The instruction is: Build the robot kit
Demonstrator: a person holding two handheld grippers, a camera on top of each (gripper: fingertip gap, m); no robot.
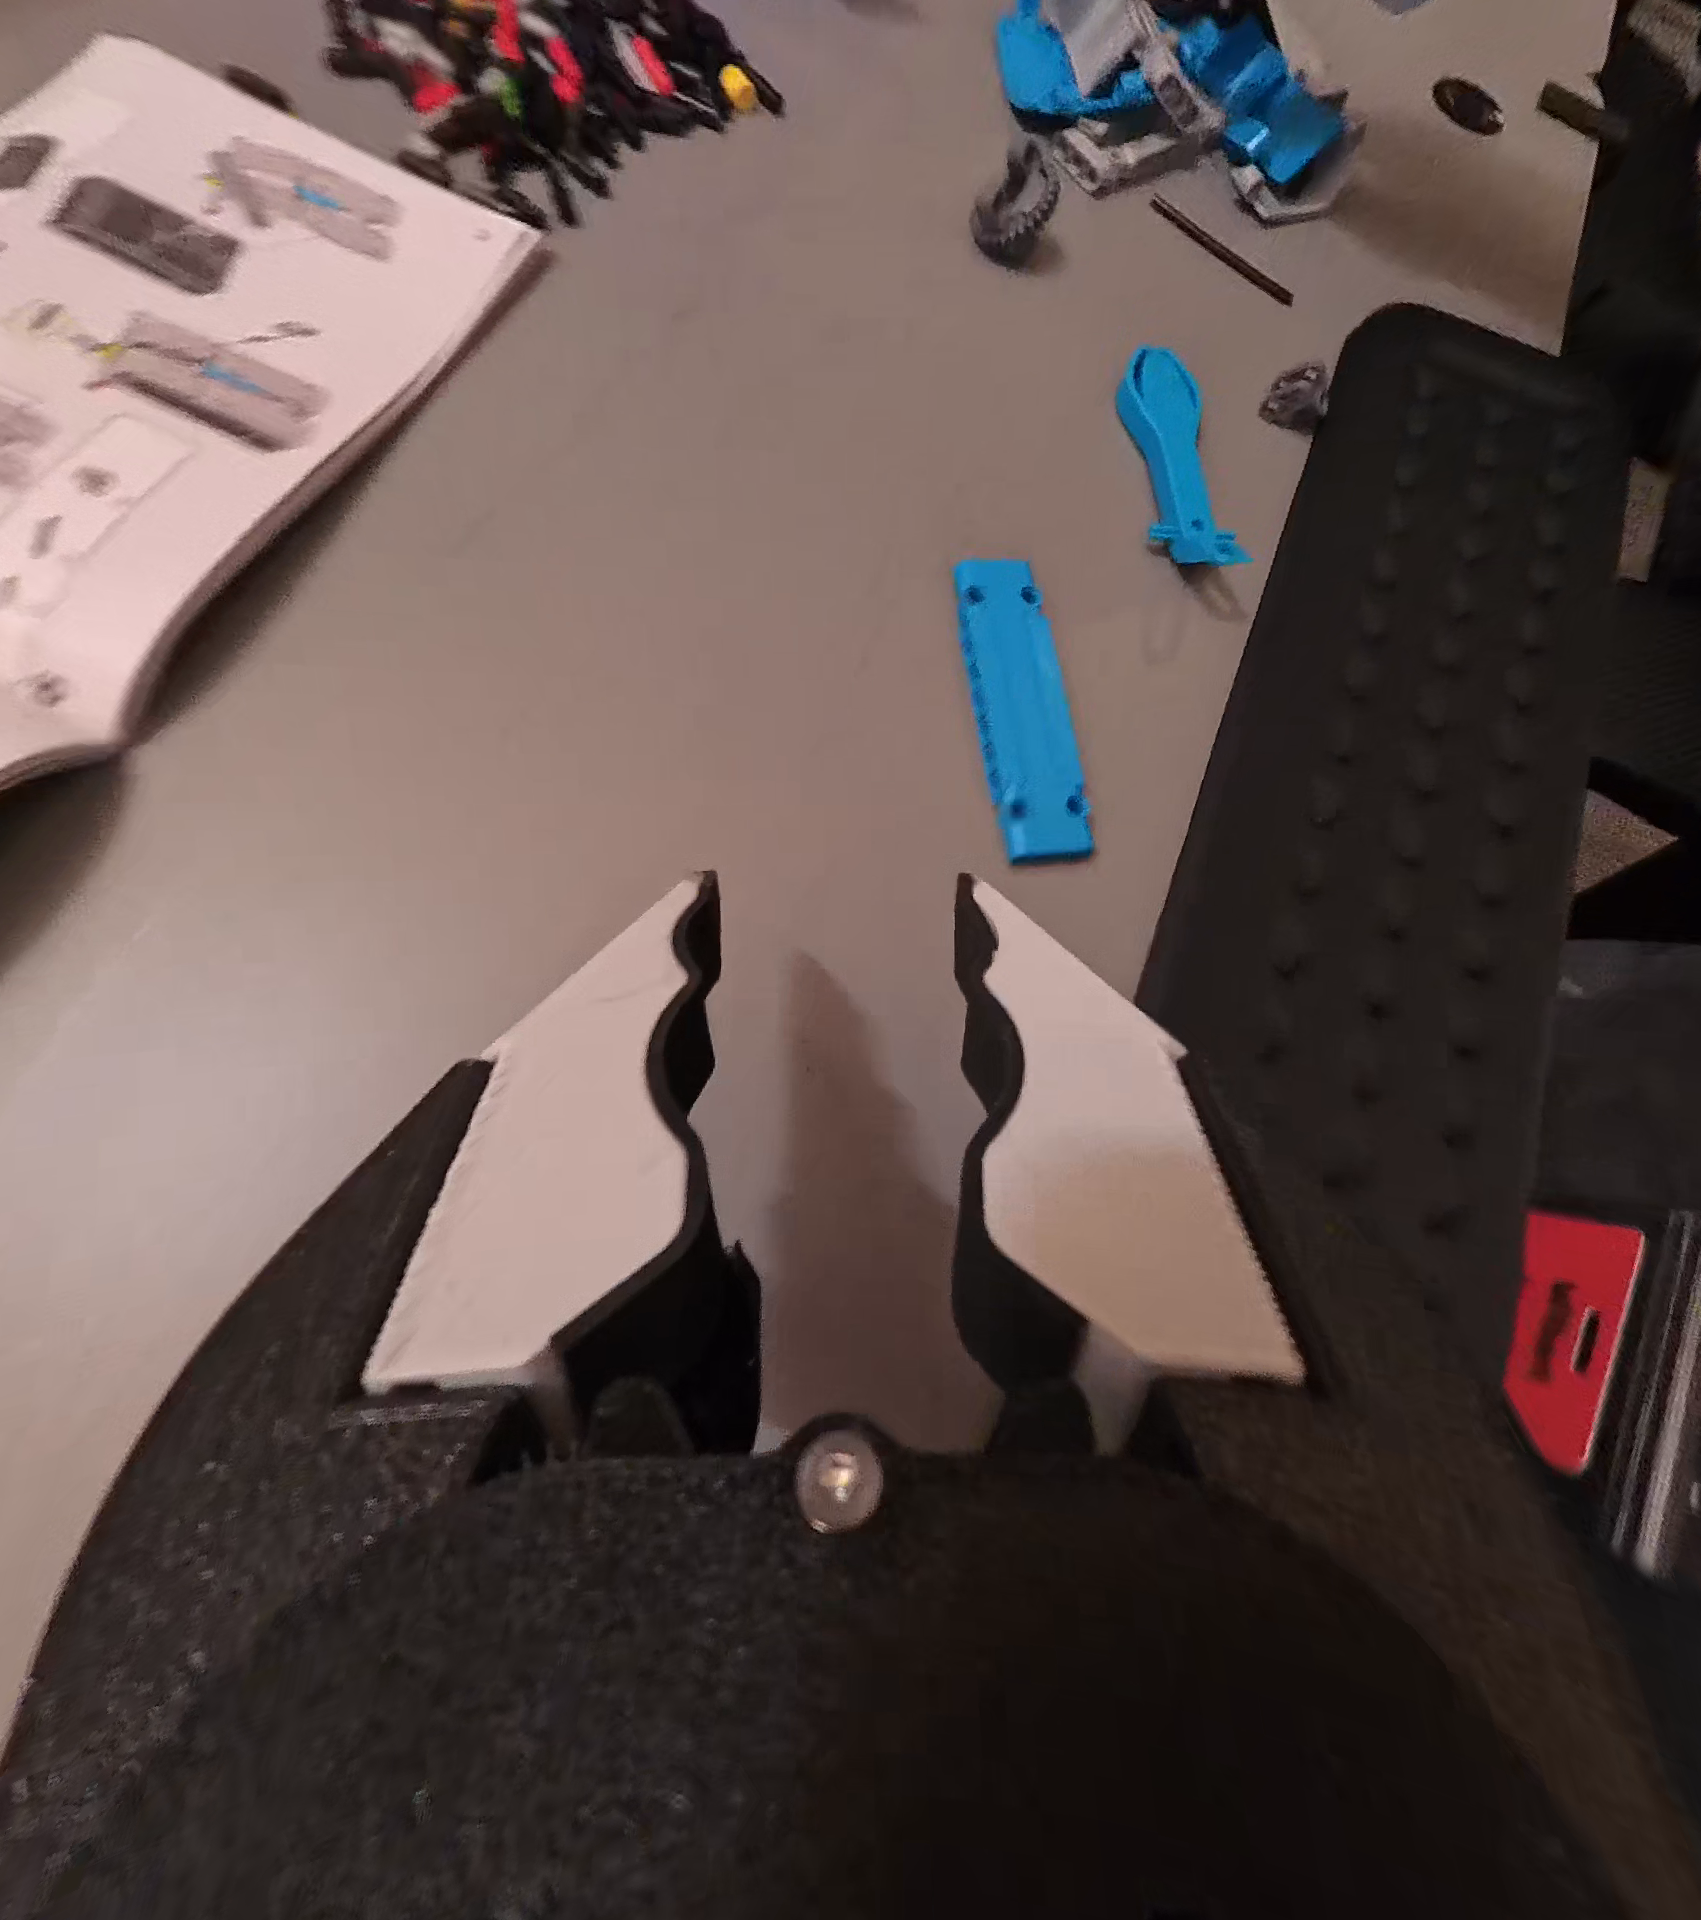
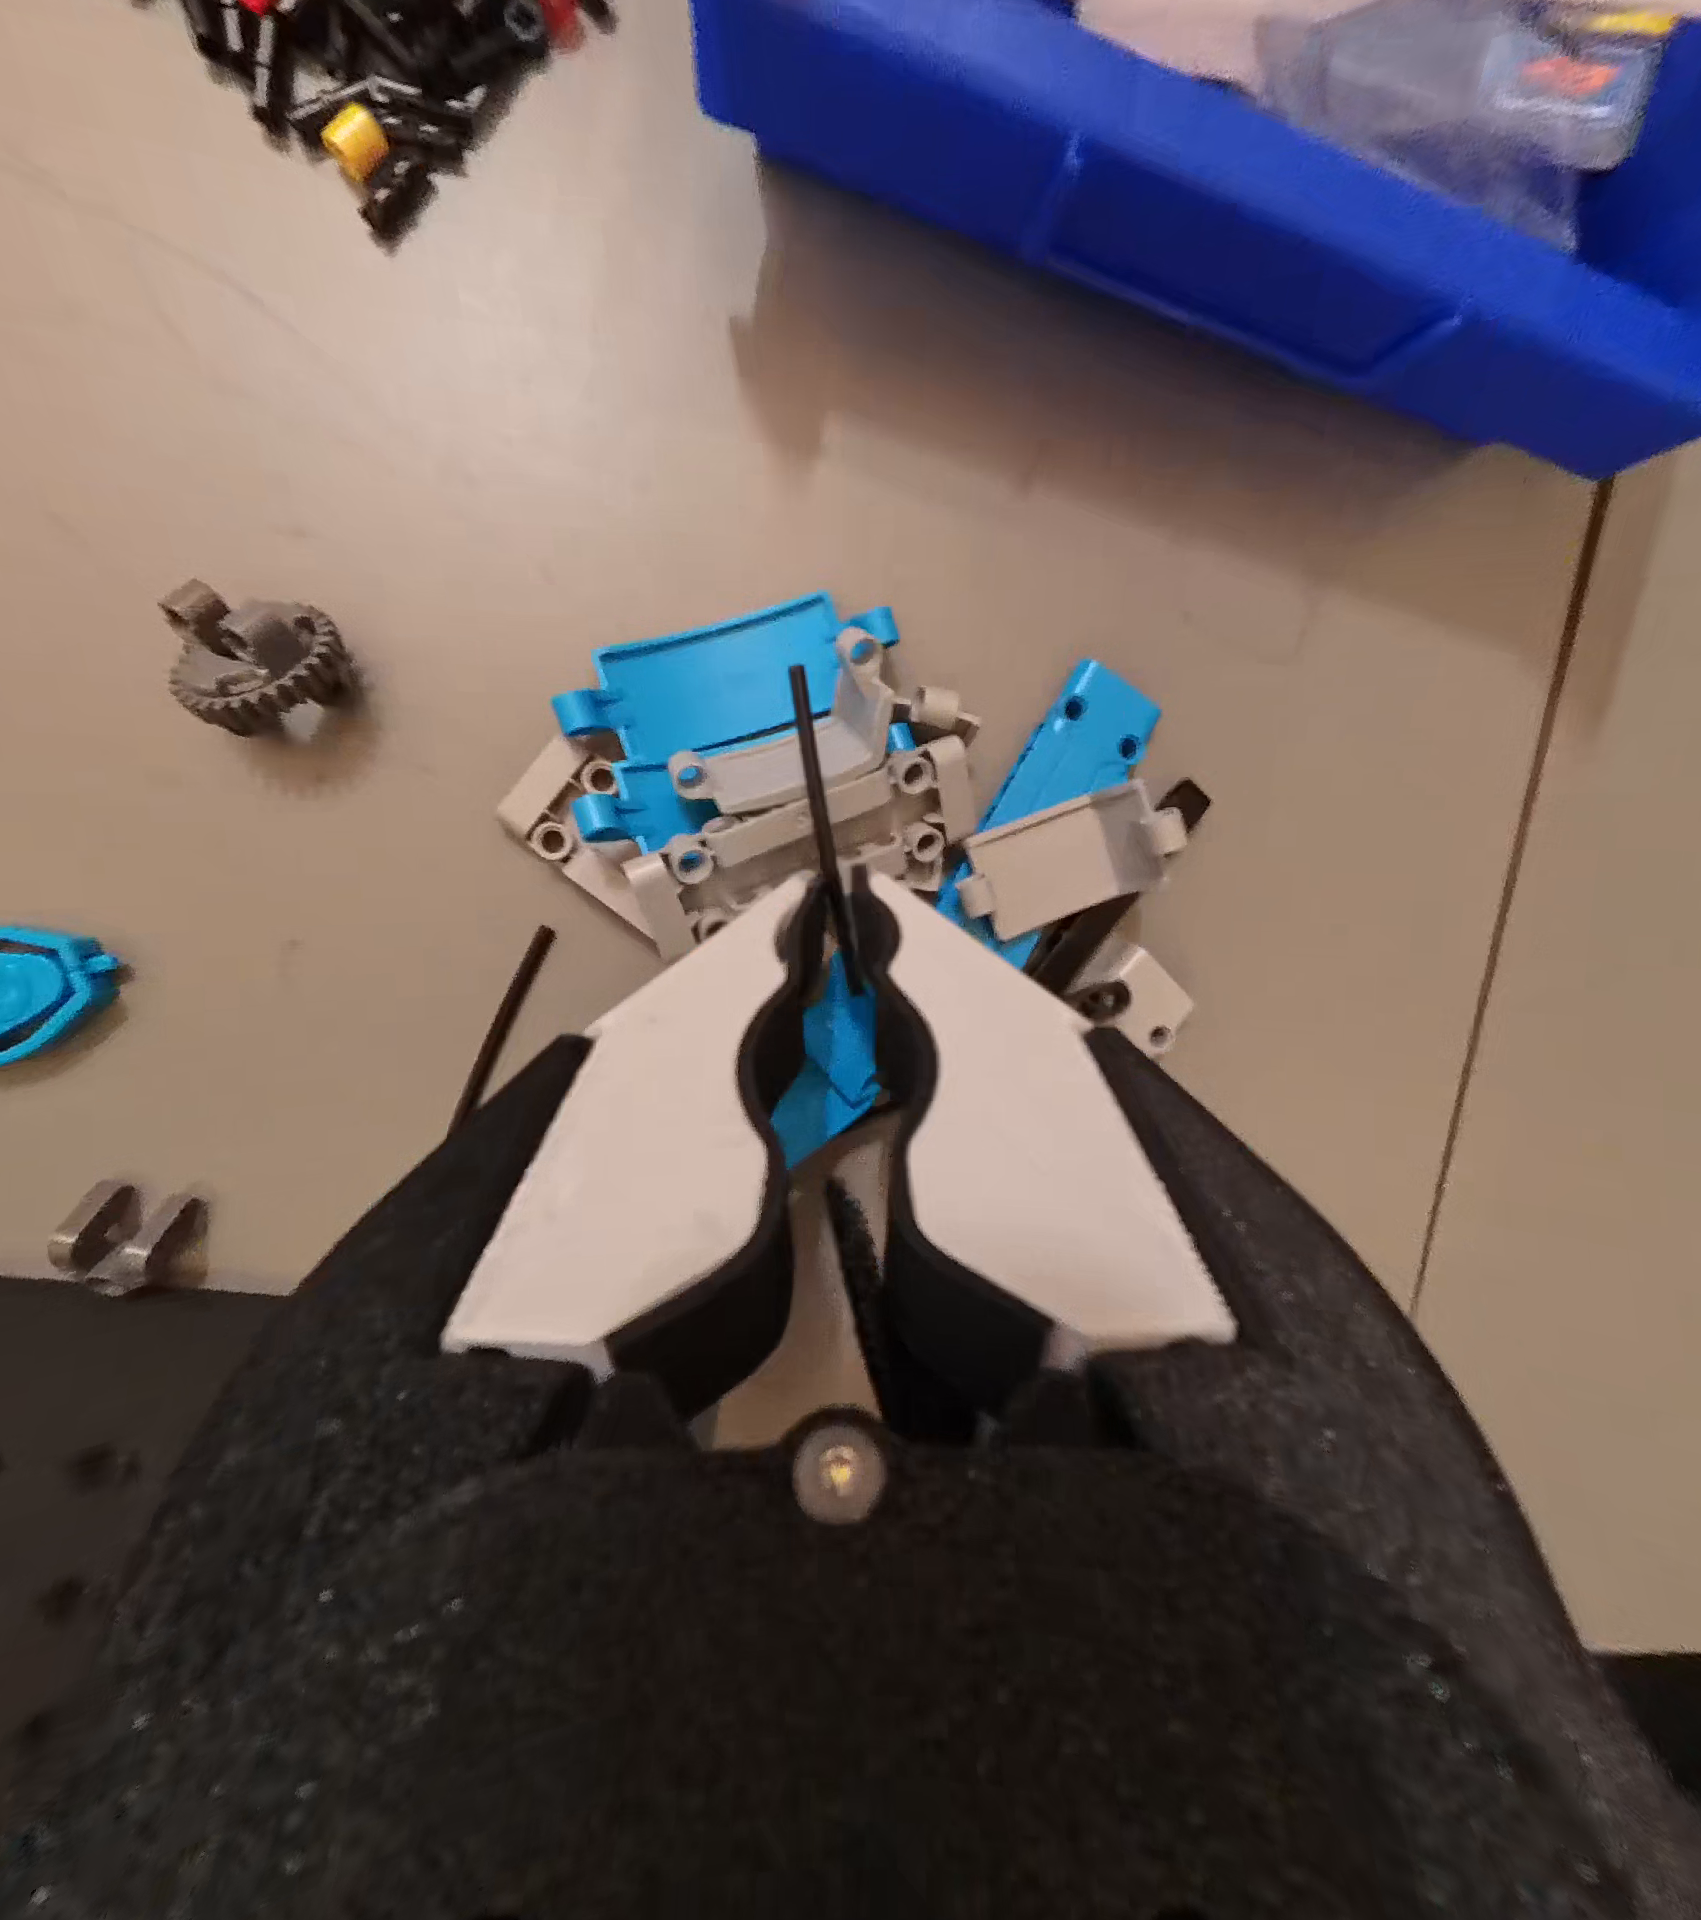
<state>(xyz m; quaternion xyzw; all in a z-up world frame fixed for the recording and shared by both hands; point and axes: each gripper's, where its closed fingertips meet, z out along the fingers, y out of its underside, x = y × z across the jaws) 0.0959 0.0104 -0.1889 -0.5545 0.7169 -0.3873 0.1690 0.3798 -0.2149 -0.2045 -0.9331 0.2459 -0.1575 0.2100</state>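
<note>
At frame centre: right gripper [image 2: 833, 894] angled down, clenched on 1 black rod [image 2: 818, 790]; left gripper [image 1: 838, 894] spread, empty, above table [image 1: 617, 623].

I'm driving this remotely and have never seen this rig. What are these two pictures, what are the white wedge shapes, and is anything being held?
Each picture comes from a camera on a hand-held gripper, looking along its two white fingers. In the left wrist view, the left gripper is open and empty above a grey table. Ahead lie a flat blue panel, a blue paddle-shaped piece and an open instruction booklet.

In the right wrist view, the right gripper is shut on a thin black rod, above a blue and grey brick assembly. A grey gear, a pile of small black parts and a blue bin lie around.
</note>
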